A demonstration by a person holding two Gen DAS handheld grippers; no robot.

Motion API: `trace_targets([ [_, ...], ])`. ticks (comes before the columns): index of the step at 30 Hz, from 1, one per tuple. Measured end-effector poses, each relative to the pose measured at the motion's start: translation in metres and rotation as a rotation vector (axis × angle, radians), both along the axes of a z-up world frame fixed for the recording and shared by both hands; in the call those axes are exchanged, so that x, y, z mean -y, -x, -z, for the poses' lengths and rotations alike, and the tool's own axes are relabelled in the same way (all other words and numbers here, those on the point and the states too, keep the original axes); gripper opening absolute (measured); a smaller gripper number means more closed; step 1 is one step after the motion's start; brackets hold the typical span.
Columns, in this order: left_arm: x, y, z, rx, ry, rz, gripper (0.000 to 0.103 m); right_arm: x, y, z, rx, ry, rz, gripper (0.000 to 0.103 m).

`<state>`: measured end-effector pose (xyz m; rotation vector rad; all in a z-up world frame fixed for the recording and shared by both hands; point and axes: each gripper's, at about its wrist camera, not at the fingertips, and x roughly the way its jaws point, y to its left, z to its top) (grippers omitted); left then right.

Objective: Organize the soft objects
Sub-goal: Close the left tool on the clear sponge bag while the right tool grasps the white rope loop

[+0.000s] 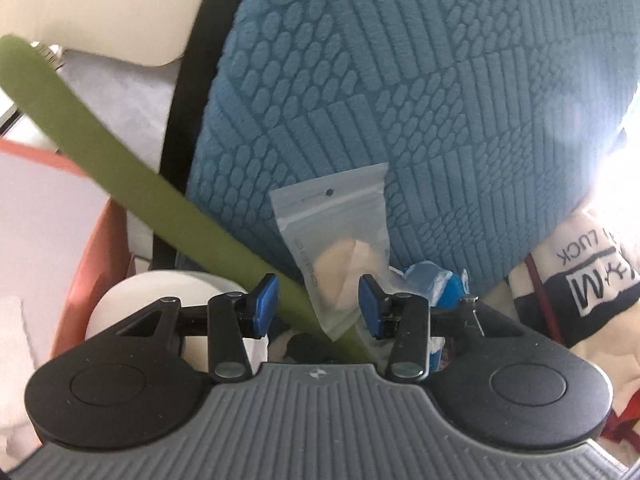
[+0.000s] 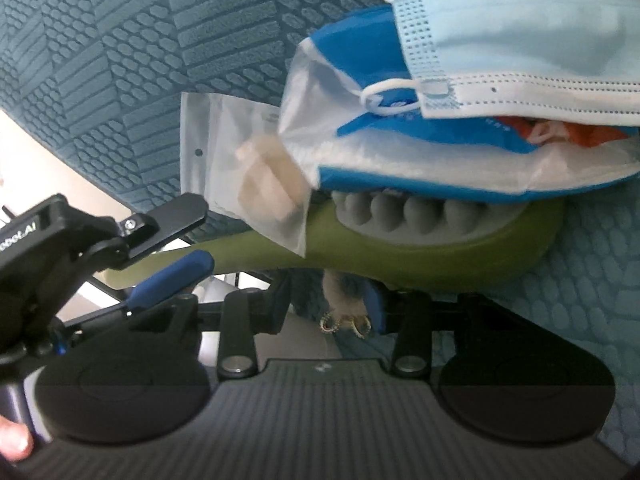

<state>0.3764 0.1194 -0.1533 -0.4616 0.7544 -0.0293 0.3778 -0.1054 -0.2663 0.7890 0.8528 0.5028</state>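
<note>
— Start at the left claw [image 1: 318, 306]. What is it doing?

— Its jaws stand apart and pinch nothing. The handle of a long olive-green plastic massager [image 1: 120, 140] runs slantwise between the blue pads, closer to the pad on the picture's left. A clear zip-top plastic bag holding beige sponge wedges [image 1: 332, 220] shows in the same gap, but it lies farther out, past the fingertips.

— And the right claw [image 2: 328, 304]?

— A fluffy beige pompom charm with a gold clasp [image 2: 340, 296] sits between its pads, against the one on the picture's right. That corner is dark, so I cannot tell whether the pads squeeze it or only frame it.

— What lies beyond?

— Just above the right claw is the massager's broad head with its grey rubber nubs. A blue-and-white plastic packet [image 2: 360, 160] rests on those nubs, and a light-blue pleated face mask [image 2: 520, 60] lies on the packet. The zip bag leans at the packet's left end.

— Behind all that?

— A big teal cushion with a raised geometric weave [image 1: 400, 80] fills the background. On the left are the rim of an orange-red tub [image 1: 76, 216] and a white roll [image 1: 120, 300]; on the right, a cream cloth with black printed lettering [image 1: 580, 280].
</note>
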Motion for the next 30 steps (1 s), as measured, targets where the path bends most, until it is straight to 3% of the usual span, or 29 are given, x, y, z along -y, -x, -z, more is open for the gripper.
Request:
trace_targets([
  [13,0.005,-0.026,0.015,0.001,-0.030,0.064,0.050,-0.015,-0.009,0.007,-0.034,0.008,0.007,0.042],
  [30,0.029,-0.057,0.033,-0.035,-0.066,0.070,0.050,-0.033,-0.016,0.013,-0.066,0.021,0.014,0.014],
])
